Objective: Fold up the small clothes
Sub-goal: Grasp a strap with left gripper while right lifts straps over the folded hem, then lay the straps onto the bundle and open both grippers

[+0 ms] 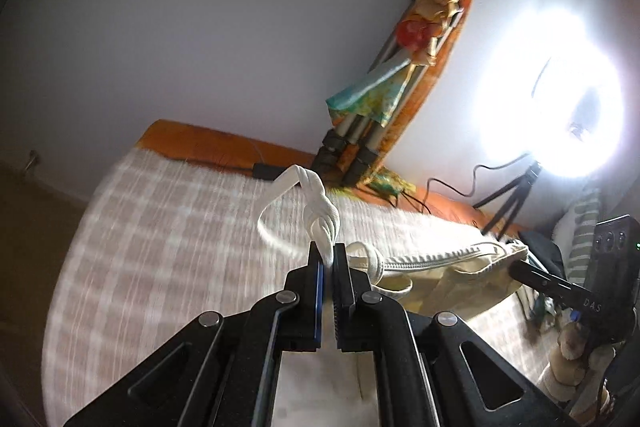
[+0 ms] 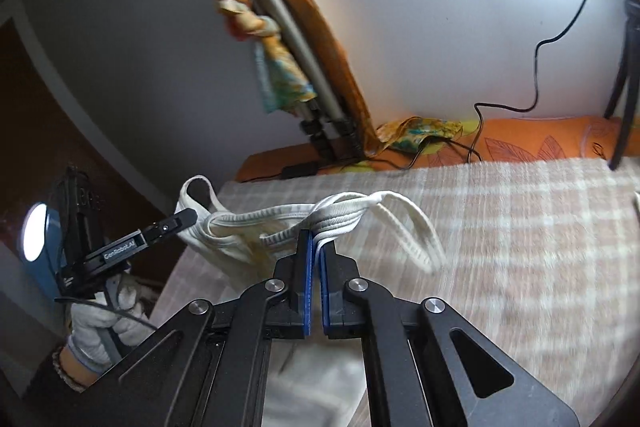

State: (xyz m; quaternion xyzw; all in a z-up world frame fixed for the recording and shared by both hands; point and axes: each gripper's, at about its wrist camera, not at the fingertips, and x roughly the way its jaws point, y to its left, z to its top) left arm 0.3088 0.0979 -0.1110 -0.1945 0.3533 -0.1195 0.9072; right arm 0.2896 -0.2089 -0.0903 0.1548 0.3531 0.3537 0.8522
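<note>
Showing two handheld grippers holding one white garment (image 2: pixel 256 227) above a bed. The left gripper (image 1: pixel 328 259) has its jaws pressed together on a bunched shoulder strap (image 1: pixel 320 215) of the garment; the right gripper (image 2: pixel 316 247) has its jaws clamped on the other strap bundle (image 2: pixel 344 215), so the garment hangs stretched between them over the checked blanket (image 2: pixel 520 247). Legible writing: "GenRobot.AI" on the left gripper's finger as seen from the right wrist view (image 2: pixel 120 249), and "DAS" on the right gripper's body as seen from the left wrist view (image 1: pixel 592 303). The blanket, beige and white, covers an orange sheet with a leaf print (image 2: pixel 532 143). Beyond the blanket, against a plain pale wall (image 1: pixel 200 27), leans one folded tripod (image 2: pixel 296 43) draped in orange and patterned cloth. Beside the tripod stands one lit ring light (image 1: pixel 560 95) on a small stand, its black cable (image 2: pixel 536 67) trailing onto the sheet. One gloved hand (image 2: pixel 104 327) grips the left gripper's handle.
</note>
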